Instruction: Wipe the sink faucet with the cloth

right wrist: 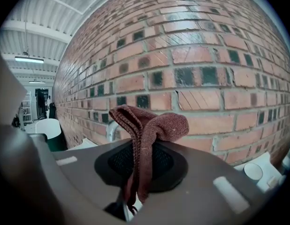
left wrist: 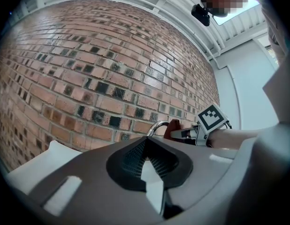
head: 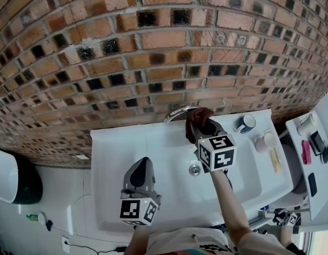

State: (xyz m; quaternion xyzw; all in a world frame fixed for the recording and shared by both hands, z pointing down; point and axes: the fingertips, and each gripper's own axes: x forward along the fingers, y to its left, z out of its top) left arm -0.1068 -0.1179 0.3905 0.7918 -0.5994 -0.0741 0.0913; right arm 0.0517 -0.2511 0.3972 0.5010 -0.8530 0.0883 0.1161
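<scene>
Your right gripper is clamped on the reddish-brown knitted cloth, its loose end above the jaws, beside the curved chrome faucet at twelve o'clock of the white ceramic sink. Your left gripper hangs closed and empty over the sink's seven o'clock. With so little cloth protruding, pressing hard could scrape bare jaw on metal or tug the cloth free.

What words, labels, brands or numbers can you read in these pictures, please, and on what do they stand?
No text is readable.
The cubes carry only square markers, no letters.
Any print on the shelf things at the right is too small to read.
</scene>
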